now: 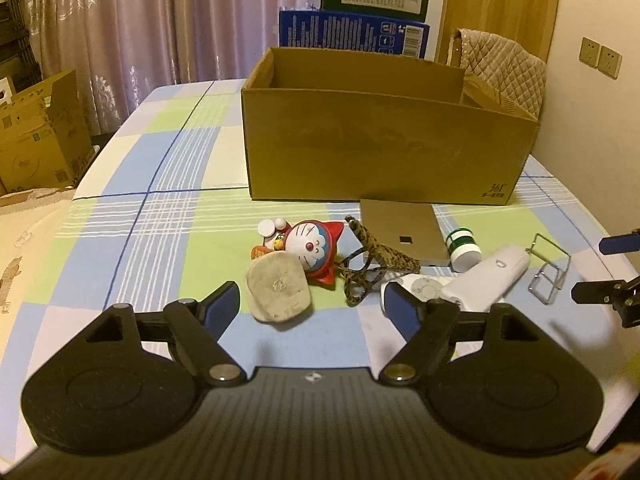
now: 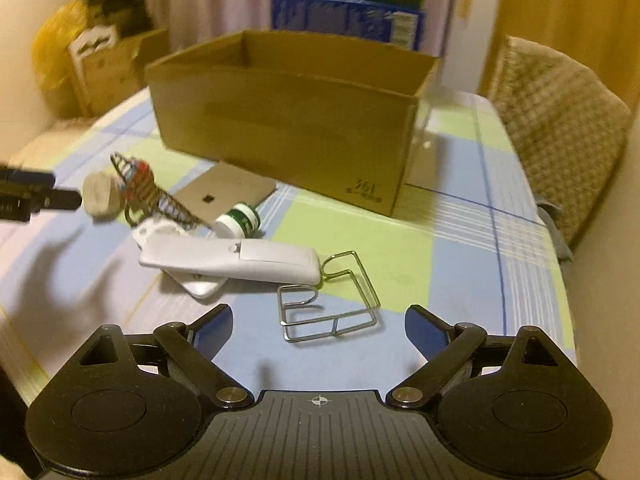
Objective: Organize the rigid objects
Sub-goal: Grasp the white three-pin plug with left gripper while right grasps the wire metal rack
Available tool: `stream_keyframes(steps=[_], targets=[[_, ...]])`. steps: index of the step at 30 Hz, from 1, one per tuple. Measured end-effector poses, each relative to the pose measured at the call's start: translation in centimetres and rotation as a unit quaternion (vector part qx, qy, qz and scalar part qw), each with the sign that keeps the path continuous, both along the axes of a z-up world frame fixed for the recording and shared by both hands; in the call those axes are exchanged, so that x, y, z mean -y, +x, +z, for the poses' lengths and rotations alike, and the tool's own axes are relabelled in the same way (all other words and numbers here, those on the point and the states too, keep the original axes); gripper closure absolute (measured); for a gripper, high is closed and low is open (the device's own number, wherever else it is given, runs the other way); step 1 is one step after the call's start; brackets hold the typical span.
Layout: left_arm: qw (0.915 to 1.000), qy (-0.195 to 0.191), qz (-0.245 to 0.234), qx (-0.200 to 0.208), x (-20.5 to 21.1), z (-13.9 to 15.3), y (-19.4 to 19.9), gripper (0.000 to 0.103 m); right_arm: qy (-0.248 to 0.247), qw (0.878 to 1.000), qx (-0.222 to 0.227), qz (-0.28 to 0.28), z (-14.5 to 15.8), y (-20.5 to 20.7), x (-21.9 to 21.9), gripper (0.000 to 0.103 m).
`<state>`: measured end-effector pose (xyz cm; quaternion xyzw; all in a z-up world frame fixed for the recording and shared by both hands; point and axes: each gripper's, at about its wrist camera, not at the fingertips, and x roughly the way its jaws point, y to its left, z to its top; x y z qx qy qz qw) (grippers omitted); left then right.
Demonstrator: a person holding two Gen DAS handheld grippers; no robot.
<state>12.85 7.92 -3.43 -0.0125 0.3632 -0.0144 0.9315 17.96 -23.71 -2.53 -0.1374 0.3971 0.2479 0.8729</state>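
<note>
An open cardboard box (image 1: 384, 148) stands on the checked tablecloth; it also shows in the right wrist view (image 2: 288, 120). In front of it lie a beige plug-like object (image 1: 278, 290), a red cat figurine (image 1: 314, 248), leopard-print glasses (image 1: 372, 264), a flat tan square (image 1: 404, 232), a green-and-white bottle (image 1: 464, 248), a white remote (image 1: 486, 276) and a wire holder (image 1: 548, 272). My left gripper (image 1: 312, 304) is open, just short of the beige object. My right gripper (image 2: 320, 324) is open, with the wire holder (image 2: 328, 300) between its fingertips and the white remote (image 2: 232, 258) just beyond.
Blue and green cartons (image 1: 356, 32) stand behind the box. A quilted chair back (image 1: 504, 72) is at the table's far right. Cardboard boxes (image 1: 40, 136) sit on the floor to the left. The table edge (image 2: 568, 280) is close on the right.
</note>
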Motion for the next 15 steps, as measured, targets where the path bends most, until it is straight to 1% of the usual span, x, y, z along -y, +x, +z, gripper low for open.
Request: stream_keyframes(steps=[2,4,7,12,15], targets=[[1.0,-0.003,0.0,-0.002,-0.1,-0.3,0.5,0.027,-0.001,1.0,-0.014,0.004,-0.6,1.1,0.1,0.013],[1.0,-0.002,0.0,-0.002,-0.1,-0.6,1.0,0.026,0.01,1.0,-0.027,0.005,-1.0,2.1,0.3,0.013],[1.0,-0.002,0.001,-0.005,-0.2,-1.0,1.4,0.026,0.019,0.999,-0.034,0.014,-1.3,3.4,0.4,0.013],[0.9999,0.0,0.0,-0.012,-0.4,-1.6,1.6,0.026,0.008,0.998,-0.04,0.052,-2.1,4.9,0.0,0.013],[0.9999,0.0,0.0,-0.015,-0.5,-2.0,1.7,0.026,-0.011,0.996,-0.045,0.077,-2.8,5.3,-0.4,0.015]])
